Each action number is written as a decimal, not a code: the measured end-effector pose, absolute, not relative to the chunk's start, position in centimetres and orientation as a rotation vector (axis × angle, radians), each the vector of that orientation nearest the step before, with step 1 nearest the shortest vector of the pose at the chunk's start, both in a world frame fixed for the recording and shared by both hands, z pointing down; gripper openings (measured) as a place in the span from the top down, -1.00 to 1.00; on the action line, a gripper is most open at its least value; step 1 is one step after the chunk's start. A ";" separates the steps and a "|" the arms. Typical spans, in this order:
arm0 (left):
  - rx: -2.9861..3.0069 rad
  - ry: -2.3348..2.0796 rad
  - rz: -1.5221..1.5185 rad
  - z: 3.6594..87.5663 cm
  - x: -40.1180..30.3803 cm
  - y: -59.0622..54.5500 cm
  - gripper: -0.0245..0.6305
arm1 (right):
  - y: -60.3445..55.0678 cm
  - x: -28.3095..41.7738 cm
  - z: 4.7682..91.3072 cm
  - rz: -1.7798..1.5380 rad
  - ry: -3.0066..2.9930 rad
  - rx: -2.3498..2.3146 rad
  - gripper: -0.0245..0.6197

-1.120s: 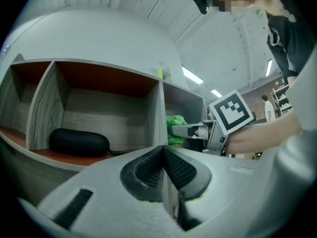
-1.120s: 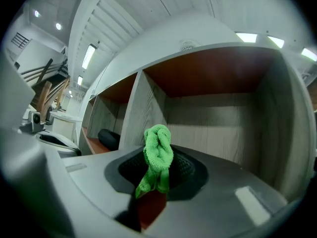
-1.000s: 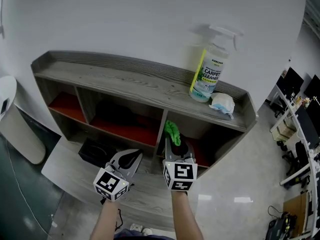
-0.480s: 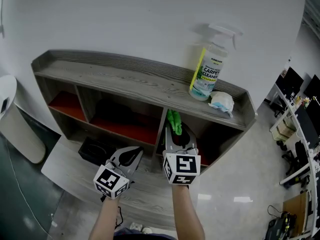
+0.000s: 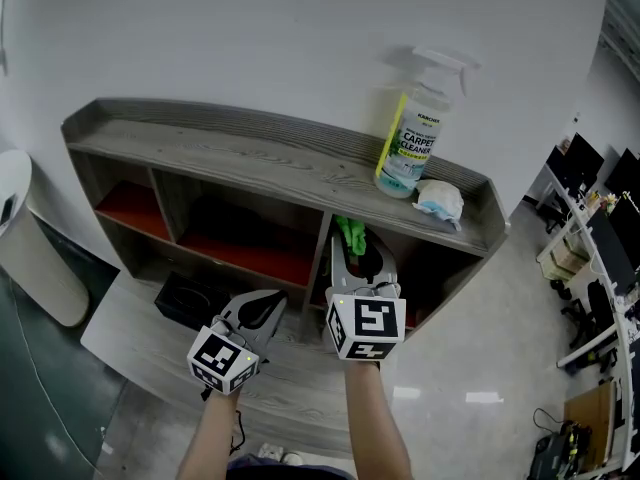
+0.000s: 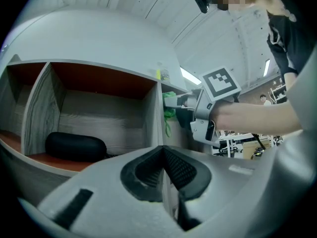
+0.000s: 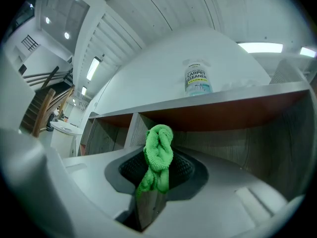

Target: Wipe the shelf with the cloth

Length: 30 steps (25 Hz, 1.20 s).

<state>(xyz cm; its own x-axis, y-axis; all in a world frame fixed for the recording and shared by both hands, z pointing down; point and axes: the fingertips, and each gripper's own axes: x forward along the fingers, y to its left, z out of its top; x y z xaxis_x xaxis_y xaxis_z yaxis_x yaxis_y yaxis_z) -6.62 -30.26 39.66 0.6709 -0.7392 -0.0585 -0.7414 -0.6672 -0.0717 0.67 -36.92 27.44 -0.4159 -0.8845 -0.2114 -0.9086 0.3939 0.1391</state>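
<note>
My right gripper [image 5: 352, 253] had its jaws clamped on the green cloth [image 5: 350, 234] at frame centre, by the shelf [image 5: 250, 163]. My left gripper [image 5: 258, 316], at lower left, had its jaws together.

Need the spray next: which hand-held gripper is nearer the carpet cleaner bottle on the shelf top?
Right. The right hand-held gripper, shut on the green cloth, is just below and left of the bottle; the left hand-held gripper is lower and further left.

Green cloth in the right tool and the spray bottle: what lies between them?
The shelf's top board: in the right gripper view, the cloth is below it, the bottle on top.
</note>
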 end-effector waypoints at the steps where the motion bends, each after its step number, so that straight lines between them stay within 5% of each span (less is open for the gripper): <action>1: -2.790 1.240 0.037 39.7 -6.6 -30.2 0.93 | -36.9 0.7 27.3 0.362 2.534 -1.638 0.61; 19: -2.795 1.222 0.049 39.4 -6.4 -29.8 0.93 | -36.7 2.7 25.6 0.359 2.474 -1.744 0.61; 30: -2.847 1.120 0.052 39.7 -3.2 -29.7 0.93 | -36.2 10.6 25.9 0.277 2.306 -1.944 0.61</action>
